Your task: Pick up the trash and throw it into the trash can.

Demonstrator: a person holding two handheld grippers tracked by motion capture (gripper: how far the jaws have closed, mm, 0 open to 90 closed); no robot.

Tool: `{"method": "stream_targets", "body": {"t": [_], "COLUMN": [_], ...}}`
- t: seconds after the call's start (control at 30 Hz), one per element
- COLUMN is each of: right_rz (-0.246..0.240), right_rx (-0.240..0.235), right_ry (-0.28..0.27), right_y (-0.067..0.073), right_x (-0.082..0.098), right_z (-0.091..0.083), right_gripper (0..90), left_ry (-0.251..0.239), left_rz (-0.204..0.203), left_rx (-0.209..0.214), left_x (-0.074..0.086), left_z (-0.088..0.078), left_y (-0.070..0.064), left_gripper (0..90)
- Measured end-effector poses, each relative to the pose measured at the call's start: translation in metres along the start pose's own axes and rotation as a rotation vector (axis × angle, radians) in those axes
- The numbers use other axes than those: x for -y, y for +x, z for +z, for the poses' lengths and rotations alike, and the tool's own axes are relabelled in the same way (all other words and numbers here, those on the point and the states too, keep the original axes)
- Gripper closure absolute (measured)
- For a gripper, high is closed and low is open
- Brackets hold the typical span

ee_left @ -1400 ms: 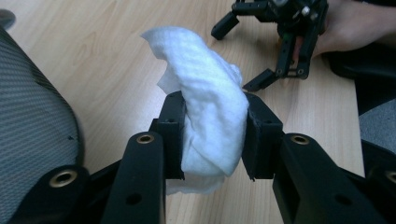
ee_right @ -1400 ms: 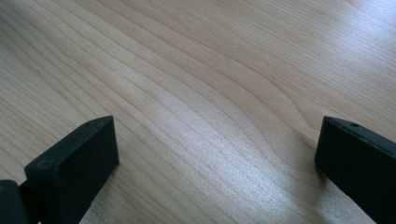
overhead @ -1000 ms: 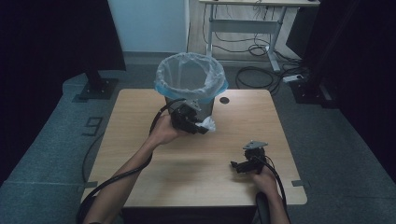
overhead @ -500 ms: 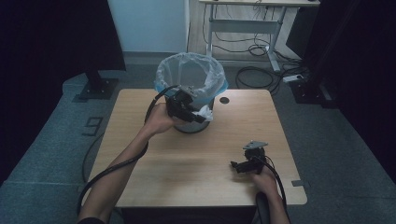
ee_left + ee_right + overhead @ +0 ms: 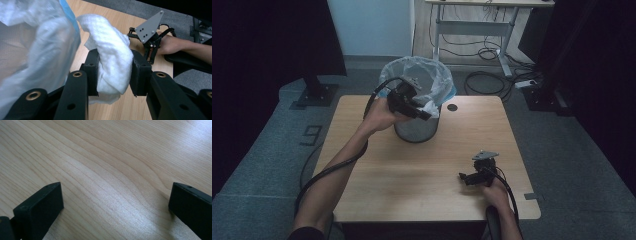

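Observation:
A white crumpled cloth (image 5: 110, 57) is pinched between the pads of my left gripper (image 5: 113, 72), which is shut on it. In the high view that left gripper (image 5: 424, 112) hangs with the cloth (image 5: 431, 108) at the front rim of a grey mesh bin (image 5: 417, 127) lined with a pale blue bag (image 5: 432, 80). The bag's side (image 5: 35, 50) shows close at the left of the left gripper view. My right gripper (image 5: 464, 177) rests low over the wooden table (image 5: 412, 170) near its front right; its jaws stand wide apart over bare wood (image 5: 115, 182), holding nothing.
A small dark round hole (image 5: 452, 107) sits in the tabletop right of the bin. Behind the table are a desk frame (image 5: 472, 25) with loose cables (image 5: 482, 80) on the floor and a black stand base (image 5: 314, 92) at the left.
My left gripper has risen with the cloth from the tabletop in front of the bin up to the bin's rim. The right gripper has stayed where it was.

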State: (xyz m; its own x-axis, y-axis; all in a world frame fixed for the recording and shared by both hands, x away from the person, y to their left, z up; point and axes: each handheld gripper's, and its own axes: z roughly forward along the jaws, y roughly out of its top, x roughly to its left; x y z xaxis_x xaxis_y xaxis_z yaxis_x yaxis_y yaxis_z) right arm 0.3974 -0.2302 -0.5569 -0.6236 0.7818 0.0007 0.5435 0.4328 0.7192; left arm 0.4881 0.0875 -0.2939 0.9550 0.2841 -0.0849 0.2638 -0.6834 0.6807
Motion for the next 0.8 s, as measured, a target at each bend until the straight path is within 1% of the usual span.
{"method": "stream_targets", "body": {"t": [0.1,0.43,0.8], "right_rz": [0.001,0.002,0.002], "right_rx": [-0.001,-0.001,-0.001], "right_ry": [0.0,0.001,0.001], "right_y": [0.0,0.0,0.0], "right_x": [0.0,0.0,0.0], "right_z": [0.0,0.0,0.0], "right_gripper": [0.0,0.0,0.0], "left_ry": [-0.001,-0.022,-0.029], "left_rz": [-0.002,-0.037,-0.074], "left_rx": [-0.009,-0.031,-0.098], "left_x": [-0.005,-0.015,-0.024], "left_z": [-0.007,-0.029,-0.045], "left_y": [0.002,0.014,0.032], "left_gripper": [64.1,64.2,64.3]}}
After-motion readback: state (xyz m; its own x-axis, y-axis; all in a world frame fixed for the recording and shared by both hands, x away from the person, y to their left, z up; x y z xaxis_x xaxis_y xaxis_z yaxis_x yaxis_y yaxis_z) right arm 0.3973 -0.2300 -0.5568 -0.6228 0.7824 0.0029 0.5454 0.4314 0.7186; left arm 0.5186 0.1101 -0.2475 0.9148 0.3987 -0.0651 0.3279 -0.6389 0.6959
